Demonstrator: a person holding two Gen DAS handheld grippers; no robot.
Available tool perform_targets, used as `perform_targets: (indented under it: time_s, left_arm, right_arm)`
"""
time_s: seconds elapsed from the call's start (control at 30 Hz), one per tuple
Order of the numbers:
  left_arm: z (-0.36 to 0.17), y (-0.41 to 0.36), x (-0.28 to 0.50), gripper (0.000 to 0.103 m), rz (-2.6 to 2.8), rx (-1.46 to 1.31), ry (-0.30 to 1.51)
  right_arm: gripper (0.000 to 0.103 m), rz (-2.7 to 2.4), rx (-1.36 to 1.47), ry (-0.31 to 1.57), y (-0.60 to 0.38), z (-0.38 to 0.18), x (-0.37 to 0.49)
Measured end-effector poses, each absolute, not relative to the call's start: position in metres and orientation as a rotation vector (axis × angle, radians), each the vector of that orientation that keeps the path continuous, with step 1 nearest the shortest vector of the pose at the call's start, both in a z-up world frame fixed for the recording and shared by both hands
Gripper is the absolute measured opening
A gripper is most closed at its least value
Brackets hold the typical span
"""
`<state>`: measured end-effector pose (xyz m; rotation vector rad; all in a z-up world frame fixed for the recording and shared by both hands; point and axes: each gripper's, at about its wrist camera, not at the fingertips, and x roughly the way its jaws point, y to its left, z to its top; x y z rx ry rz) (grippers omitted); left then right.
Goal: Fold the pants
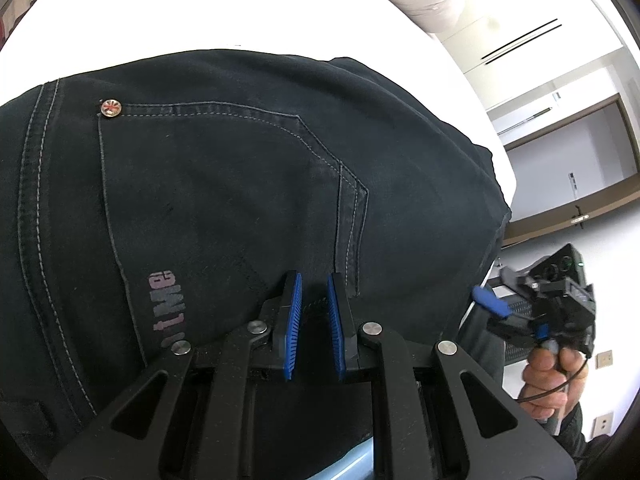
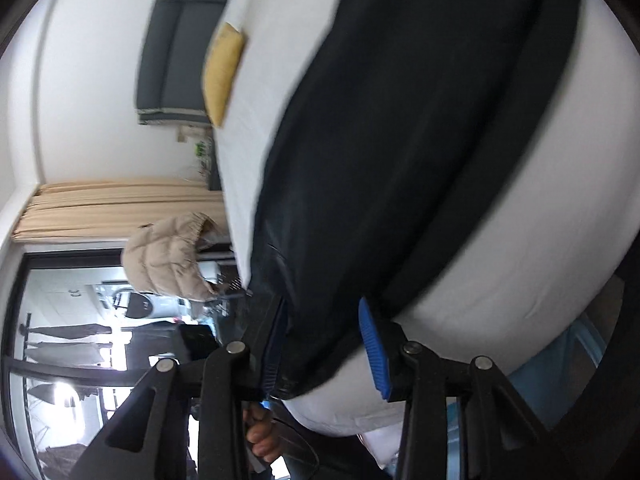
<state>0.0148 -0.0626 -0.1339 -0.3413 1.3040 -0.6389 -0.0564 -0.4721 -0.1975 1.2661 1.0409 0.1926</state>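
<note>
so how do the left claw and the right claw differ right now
The left claw has its blue pads close together with a narrow gap, hovering over the pants' back pocket; nothing shows between them. The right claw is spread wide, with the pants' edge between its fingers. Both have black frames and blue pads.

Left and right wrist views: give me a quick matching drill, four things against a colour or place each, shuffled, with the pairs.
Things:
1. pants
2. rivet
3. cushion
4. puffer jacket

Descriptions:
A. yellow, at the bed's far edge
B. beige, quilted, beyond the bed's edge
C. dark denim, spread over the white bed
D. coppery metal, at the back pocket's corner

Pairs: 1-C, 2-D, 3-A, 4-B
</note>
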Motion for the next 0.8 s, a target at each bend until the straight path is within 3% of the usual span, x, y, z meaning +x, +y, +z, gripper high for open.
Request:
perform_targets:
  time_s: [0.33,0.37,0.4,0.43,0.8]
  left_arm:
    - [-0.128,-0.071,0.017,0.014,-0.639,-0.297,1.308]
    - [-0.127,-0.071,0.017,0.014,-0.637,-0.291,1.308]
    - [-0.126,-0.072,0.017,0.014,-0.635,-0.287,1.307]
    - [-0.125,-0.073,0.016,0.014,-0.633,-0.285,1.307]
    - [-0.115,-0.078,0.013,0.014,-0.635,-0.26,1.303]
  right_arm:
    - [0.041,0.239,1.328,1.091,-0.451,-0.216,-0.04]
    - [0.03,0.24,1.324,1.091,-0.448,-0.217,-0.036]
    - [0.011,0.236,1.315,1.092,-0.447,-0.218,-0.035]
    - [0.007,0.228,1.303,1.098,-0.448,-0.219,-0.034]
    - [0.003,0.198,1.292,1.086,-0.456,-0.227,-0.066]
